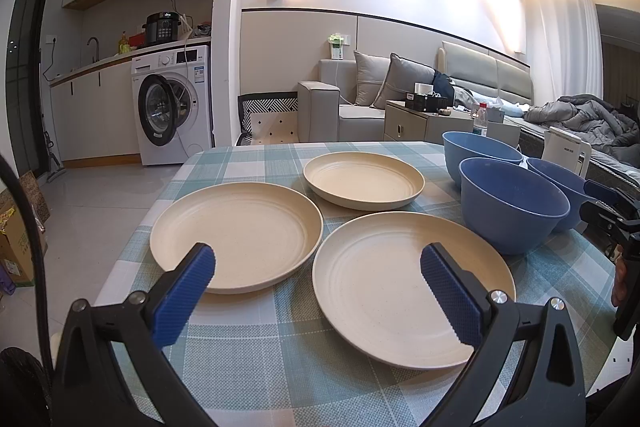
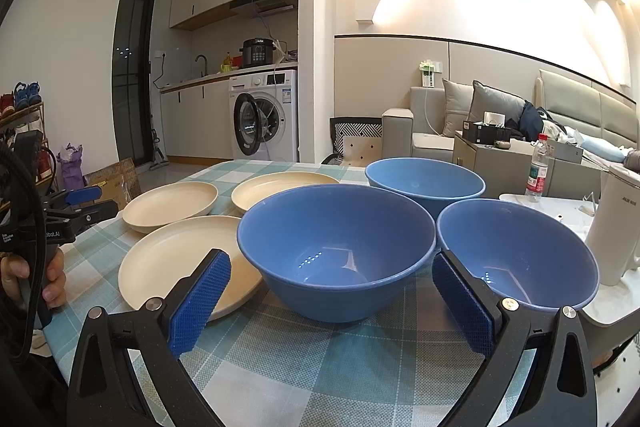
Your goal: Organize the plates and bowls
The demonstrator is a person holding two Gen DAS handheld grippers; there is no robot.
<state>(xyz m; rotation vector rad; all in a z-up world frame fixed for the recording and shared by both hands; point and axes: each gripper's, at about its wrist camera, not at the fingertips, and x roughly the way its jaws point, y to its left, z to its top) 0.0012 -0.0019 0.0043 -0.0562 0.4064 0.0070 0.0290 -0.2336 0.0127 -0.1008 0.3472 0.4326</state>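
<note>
while both grippers hover over table (image 1: 248, 359), nothing is gripped. left gripper (image 1: 318, 285): jaws wide apart, empty, above near edges of two cream plates (image 1: 236, 235) (image 1: 400, 291). third plate (image 1: 364, 183) behind those two. right gripper (image 2: 331, 301): jaws wide apart, empty, just before front bowl (image 2: 336, 251). two more blue bowls (image 2: 424, 183) (image 2: 516, 251) behind and right of front bowl. kettle (image 2: 616, 227) right of bowls.
</note>
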